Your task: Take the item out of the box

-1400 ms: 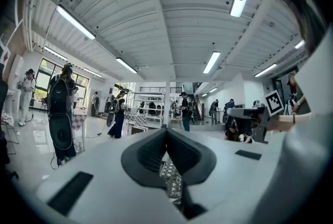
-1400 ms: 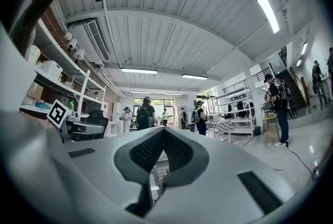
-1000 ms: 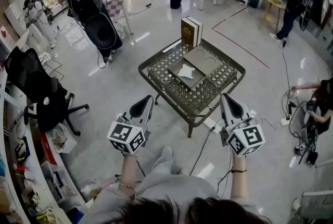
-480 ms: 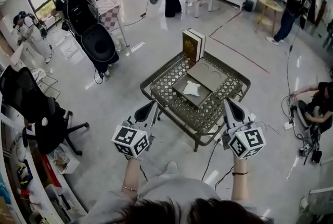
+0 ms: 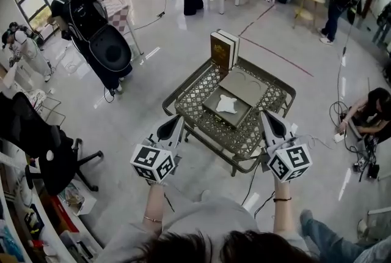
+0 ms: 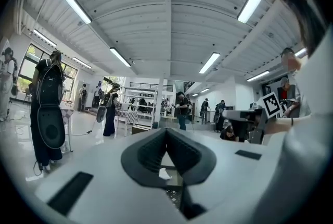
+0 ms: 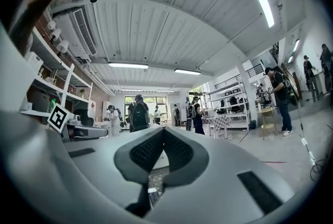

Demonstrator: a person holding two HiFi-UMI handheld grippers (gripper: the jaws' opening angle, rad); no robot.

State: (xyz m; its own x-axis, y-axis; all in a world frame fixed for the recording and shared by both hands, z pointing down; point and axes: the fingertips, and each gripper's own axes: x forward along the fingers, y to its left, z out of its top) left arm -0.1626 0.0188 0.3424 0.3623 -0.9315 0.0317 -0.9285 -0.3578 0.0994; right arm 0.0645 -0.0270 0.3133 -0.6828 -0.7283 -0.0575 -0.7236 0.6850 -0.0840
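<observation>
The left tool (image 5: pixel 176 123) and right tool (image 5: pixel 267 116), both pressed together and empty, hover near the bench (image 5: pixel 244 136), where the white item (image 5: pixel 226 104) lies in the open box (image 5: pixel 237 117), seemingly light, soft and crumpled, best pinched gently at a raised edge.
</observation>
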